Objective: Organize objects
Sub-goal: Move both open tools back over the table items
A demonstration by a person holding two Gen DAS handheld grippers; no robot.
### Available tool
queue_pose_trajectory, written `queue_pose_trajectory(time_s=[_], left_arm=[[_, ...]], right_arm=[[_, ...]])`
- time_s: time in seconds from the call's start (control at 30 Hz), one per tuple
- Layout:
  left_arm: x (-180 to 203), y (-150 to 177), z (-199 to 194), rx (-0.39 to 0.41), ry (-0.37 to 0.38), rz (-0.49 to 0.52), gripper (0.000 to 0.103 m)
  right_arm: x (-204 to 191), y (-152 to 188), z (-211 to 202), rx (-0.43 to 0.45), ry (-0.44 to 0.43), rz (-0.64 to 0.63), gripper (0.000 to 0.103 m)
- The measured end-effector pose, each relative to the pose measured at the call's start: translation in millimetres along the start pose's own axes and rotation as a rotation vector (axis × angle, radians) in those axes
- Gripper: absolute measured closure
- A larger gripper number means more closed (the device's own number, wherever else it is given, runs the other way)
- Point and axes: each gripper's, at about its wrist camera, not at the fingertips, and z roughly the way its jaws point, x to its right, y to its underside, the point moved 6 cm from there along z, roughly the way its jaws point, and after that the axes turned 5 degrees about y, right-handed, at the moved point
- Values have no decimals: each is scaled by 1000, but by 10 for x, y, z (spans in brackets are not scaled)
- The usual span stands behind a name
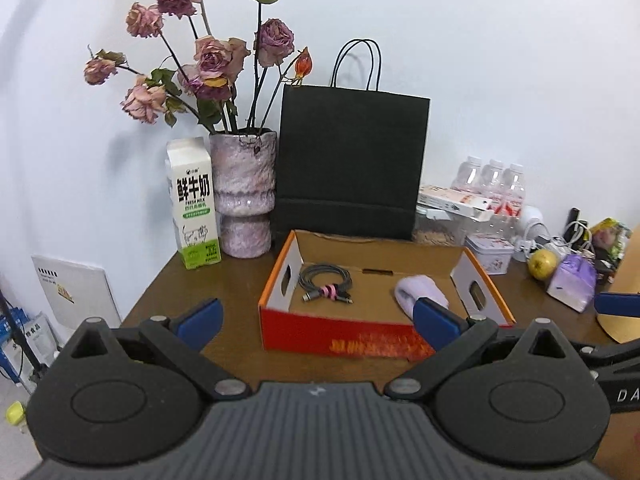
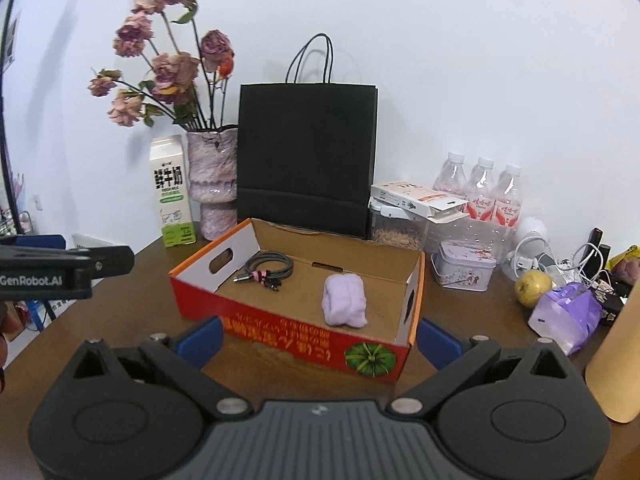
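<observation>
Both grippers, left (image 1: 316, 322) and right (image 2: 318, 338), hung released and empty before the box (image 2: 280, 320), which held cable (image 2: 266, 268) and cloth (image 2: 345, 300). Risk: clutter at the table's (image 2: 120, 320) right edge could topple when reached for.

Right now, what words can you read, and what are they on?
"鲜牛奶" and "FRESH MILK": milk carton.
"GenRobot.AI": left gripper, seen from the right wrist.
"DA", cut off: right gripper, seen from the left wrist.
Yellow print on the red box: upside down, blurred.
Bottle labels and tin: too small.
</observation>
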Motion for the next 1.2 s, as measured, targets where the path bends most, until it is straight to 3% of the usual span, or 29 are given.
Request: queue_pose_trajectory(time_s=[0.63, 0.97, 1.2], left_arm=[[-8, 690, -703, 5, 34, 52, 0], [-102, 1067, -878, 5, 12, 48, 0], [-75, 1335, -1024, -14, 38, 48, 0]], right_arm=[[172, 765, -792, 69, 3, -7, 0], [242, 1242, -1014, 58, 19, -5, 0], [237, 1525, -1133, 43, 20, 5, 0]])
